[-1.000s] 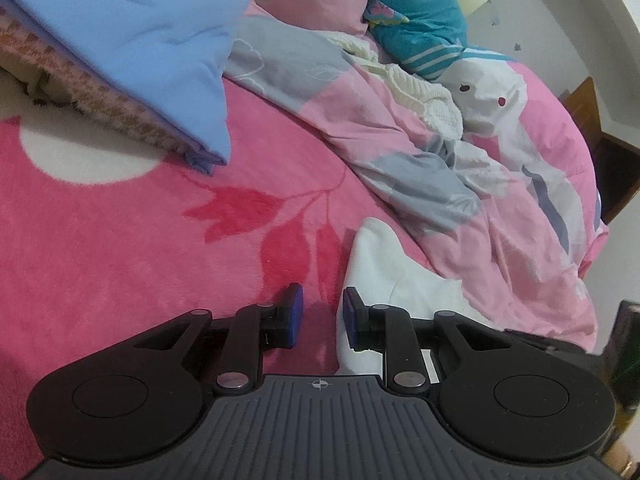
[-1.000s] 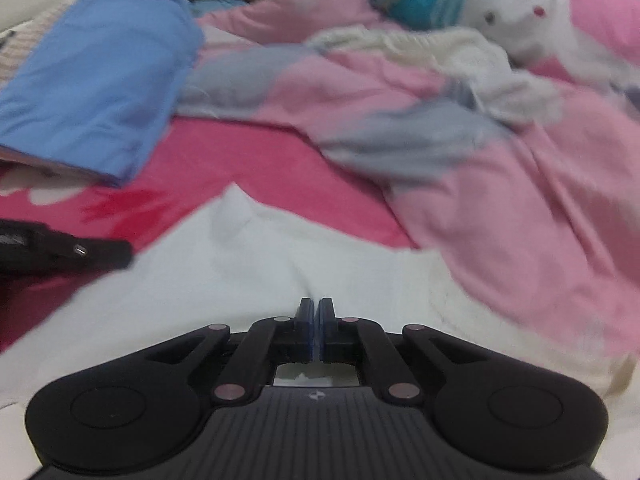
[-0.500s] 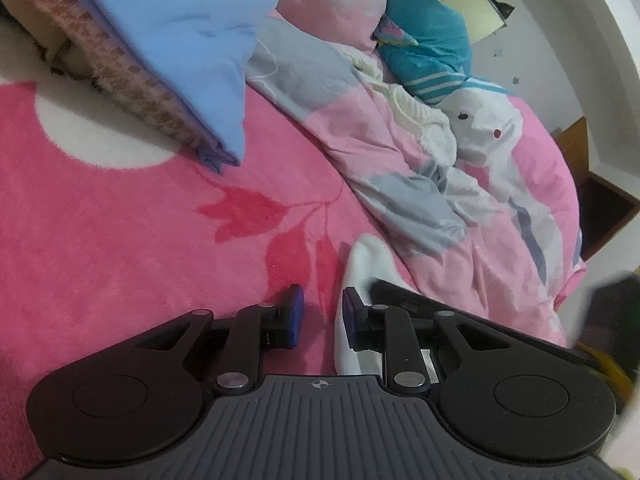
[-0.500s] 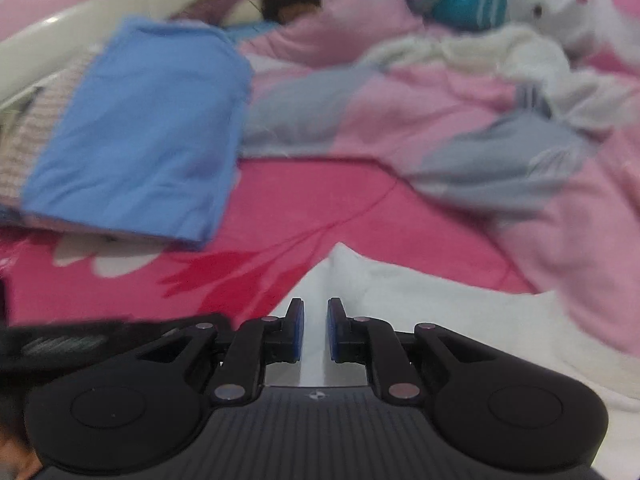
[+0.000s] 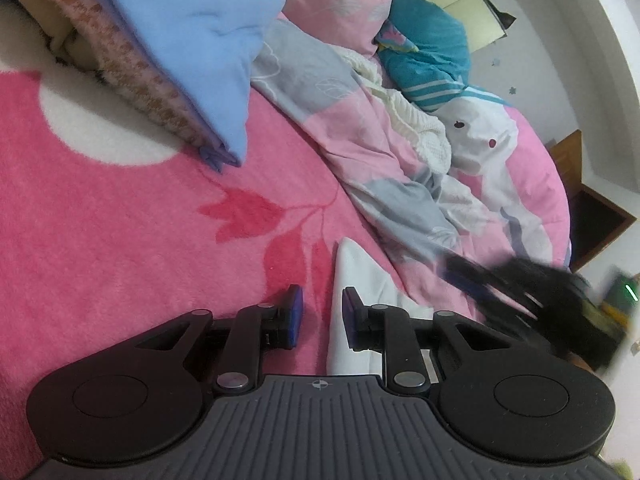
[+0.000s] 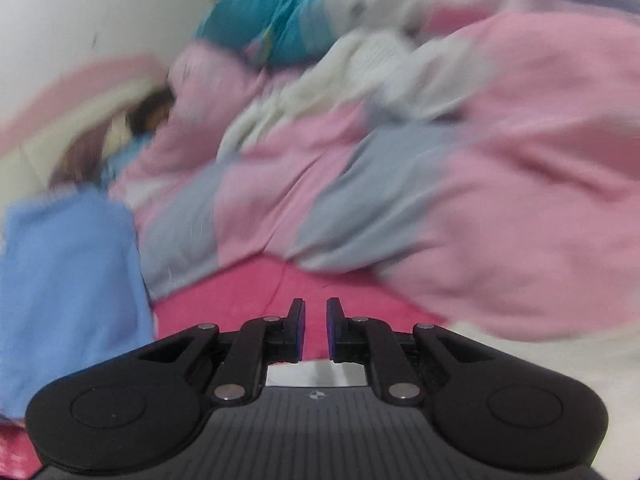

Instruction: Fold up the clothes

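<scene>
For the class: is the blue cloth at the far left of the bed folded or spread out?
Folded. The blue cloth shows stacked layers meeting at one corner, lying on a patterned blanket.

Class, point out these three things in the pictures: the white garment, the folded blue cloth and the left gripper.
white garment [image 5: 356,280], left wrist view, pointed corner.
folded blue cloth [image 5: 192,40], left wrist view, upper face.
left gripper [image 5: 322,316], left wrist view, gap between fingertips.
</scene>
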Motion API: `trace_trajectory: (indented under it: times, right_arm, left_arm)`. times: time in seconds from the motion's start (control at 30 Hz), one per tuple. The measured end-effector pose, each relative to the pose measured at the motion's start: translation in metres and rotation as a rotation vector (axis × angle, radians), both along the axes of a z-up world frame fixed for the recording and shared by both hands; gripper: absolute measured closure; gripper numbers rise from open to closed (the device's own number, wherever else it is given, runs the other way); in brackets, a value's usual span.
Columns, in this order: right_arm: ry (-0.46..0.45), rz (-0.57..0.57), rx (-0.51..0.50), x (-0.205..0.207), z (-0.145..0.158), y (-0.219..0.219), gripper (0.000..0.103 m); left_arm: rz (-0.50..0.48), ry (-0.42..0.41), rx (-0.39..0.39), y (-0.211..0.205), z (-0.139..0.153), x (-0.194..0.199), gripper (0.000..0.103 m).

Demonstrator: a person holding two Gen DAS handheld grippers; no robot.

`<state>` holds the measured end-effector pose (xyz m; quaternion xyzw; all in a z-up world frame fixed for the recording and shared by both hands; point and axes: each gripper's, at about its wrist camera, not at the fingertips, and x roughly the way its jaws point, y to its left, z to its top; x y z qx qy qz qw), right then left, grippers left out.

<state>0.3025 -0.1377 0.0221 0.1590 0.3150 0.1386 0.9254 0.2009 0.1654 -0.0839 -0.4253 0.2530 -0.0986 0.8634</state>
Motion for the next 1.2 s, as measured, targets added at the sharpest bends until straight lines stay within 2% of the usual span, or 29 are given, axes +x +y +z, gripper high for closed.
trace_trajectory:
  times: [0.17, 0.27, 0.33, 0.43, 0.6, 0.67, 0.73, 0.8, 0.87, 1.07, 1.13, 1.17, 1.2]
  right_arm:
    - [-0.026, -0.086, 0.001, -0.085, 0.039, -0.09, 0.091]
    - [-0.023, -0.174, -0.021, -0.14, 0.051, -0.145, 0.09]
    - [0.022, -0.251, -0.004, -0.172, 0.048, -0.184, 0.088]
    - [0.107, -0.35, 0.031, -0.198, 0.03, -0.229, 0.087]
    - [0.187, -0.49, 0.219, -0.222, -0.012, -0.288, 0.085]
    - [0.22, -0.517, 0.296, -0.224, -0.027, -0.3, 0.084]
    - [0.234, -0.522, 0.319, -0.223, -0.034, -0.303, 0.083]
    - [0.238, -0.524, 0.312, -0.22, -0.037, -0.302, 0.07]
    - [0.239, -0.531, 0.28, -0.218, -0.038, -0.299, 0.064]
    - [0.251, -0.489, 0.196, -0.202, -0.041, -0.282, 0.065]
    - [0.246, -0.479, 0.155, -0.197, -0.04, -0.277, 0.068]
    - [0.244, -0.478, 0.139, -0.195, -0.04, -0.275, 0.073]
    - [0.242, -0.479, 0.134, -0.195, -0.04, -0.275, 0.084]
  left_arm:
    - [0.025, -0.045, 0.129, -0.007, 0.034, -0.013, 0.079]
    - [-0.014, -0.056, 0.187, -0.019, 0.057, -0.024, 0.078]
    - [-0.064, -0.043, 0.231, -0.033, 0.067, -0.032, 0.078]
    - [-0.14, -0.019, 0.346, -0.057, 0.072, -0.041, 0.078]
    - [-0.167, 0.012, 0.427, -0.071, 0.052, -0.052, 0.078]
    - [-0.158, 0.026, 0.431, -0.07, 0.041, -0.053, 0.079]
    - [-0.149, 0.028, 0.423, -0.067, 0.032, -0.056, 0.079]
    - [-0.145, 0.02, 0.409, -0.064, 0.031, -0.057, 0.079]
    - [-0.142, 0.017, 0.396, -0.062, 0.03, -0.057, 0.078]
    - [-0.125, 0.011, 0.346, -0.057, 0.025, -0.058, 0.078]
    - [-0.123, 0.009, 0.333, -0.055, 0.024, -0.059, 0.078]
    - [-0.123, 0.008, 0.326, -0.054, 0.024, -0.059, 0.078]
    - [-0.123, 0.008, 0.318, -0.053, 0.023, -0.059, 0.078]
